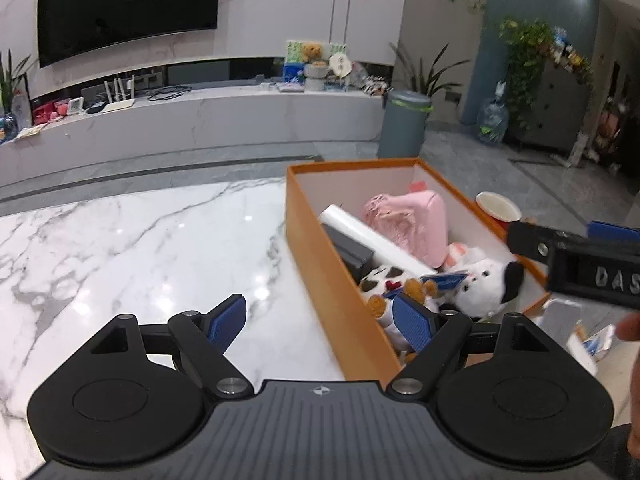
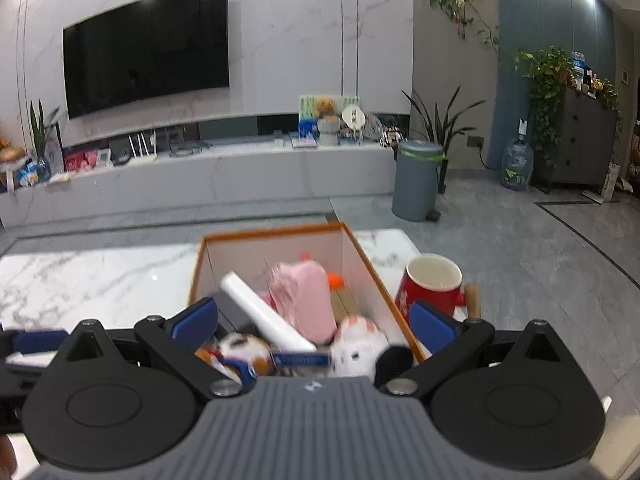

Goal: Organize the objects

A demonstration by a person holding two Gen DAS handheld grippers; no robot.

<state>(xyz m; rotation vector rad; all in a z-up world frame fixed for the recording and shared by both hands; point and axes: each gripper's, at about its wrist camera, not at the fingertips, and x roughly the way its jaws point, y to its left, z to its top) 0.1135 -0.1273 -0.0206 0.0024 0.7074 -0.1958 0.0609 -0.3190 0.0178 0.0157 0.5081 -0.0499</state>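
While agape, hand-held grippers (image 1: 320, 322) (image 2: 314, 324) above box (image 1: 320, 256).

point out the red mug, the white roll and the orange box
red mug (image 2: 430, 294): right wrist view, on its red outer wall.
white roll (image 1: 374, 240): left wrist view, on the middle of its length.
orange box (image 1: 332, 276): left wrist view, on its long outer side wall.

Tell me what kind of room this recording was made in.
Most likely a home living room: a large black wall-mounted television above a long white marble media ledge, leafy potted houseplants, and a white marble coffee table carrying an orange cardboard box.
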